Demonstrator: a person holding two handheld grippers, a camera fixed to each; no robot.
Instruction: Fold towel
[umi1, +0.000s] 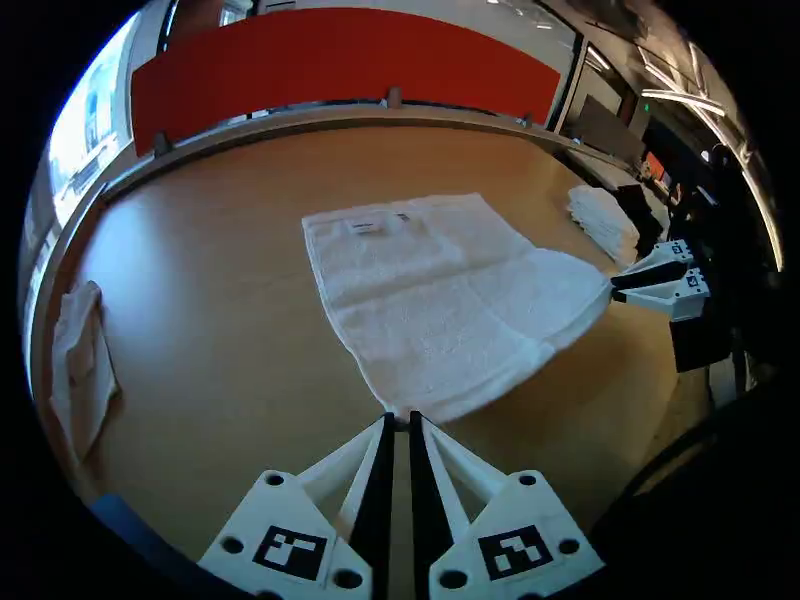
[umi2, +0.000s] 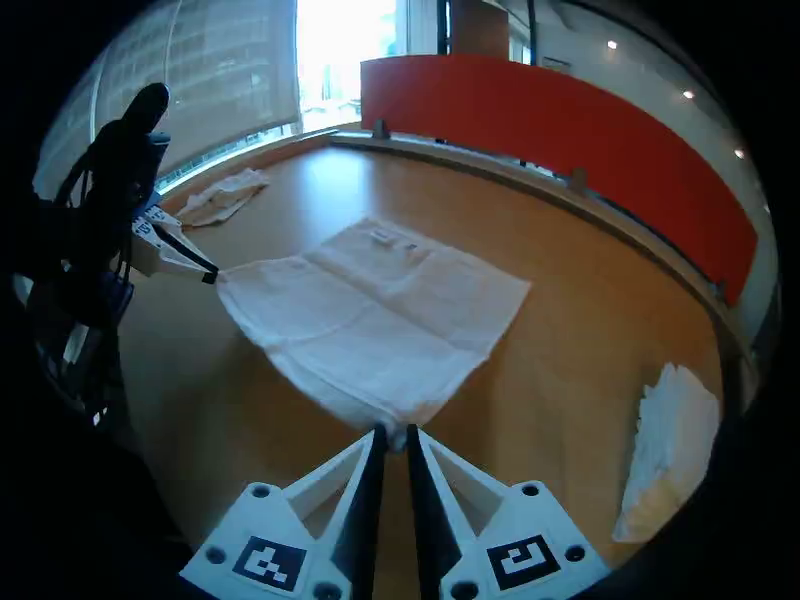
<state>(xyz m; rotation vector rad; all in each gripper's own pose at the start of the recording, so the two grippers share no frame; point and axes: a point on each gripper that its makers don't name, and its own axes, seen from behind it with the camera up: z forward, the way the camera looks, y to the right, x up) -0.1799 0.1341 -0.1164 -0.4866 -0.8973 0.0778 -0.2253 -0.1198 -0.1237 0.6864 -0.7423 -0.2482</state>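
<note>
In the left gripper view, a crumpled cloth (umi1: 80, 360) lies far to the left of the towel (umi1: 440, 300), well apart from it, at the edge of the wooden table (umi1: 200, 300). The white towel is spread open near the table's middle. A red panel (umi1: 340, 70) runs behind the towel along the table's far rim. A stack of folded towels (umi1: 605, 220) sits to the right of the towel, near it but not touching.

The left gripper (umi1: 400, 420) points low across the table at the towel's nearest corner, with both fingers pinched together on it. The right gripper (umi1: 612, 288) comes in from the towel's right side, its fingers clamped on that corner. The towel edge between the two grippers appears slightly raised. In the right gripper view, a dark-sleeved arm (umi2: 105, 215) holds the left gripper at the towel's left corner.
</note>
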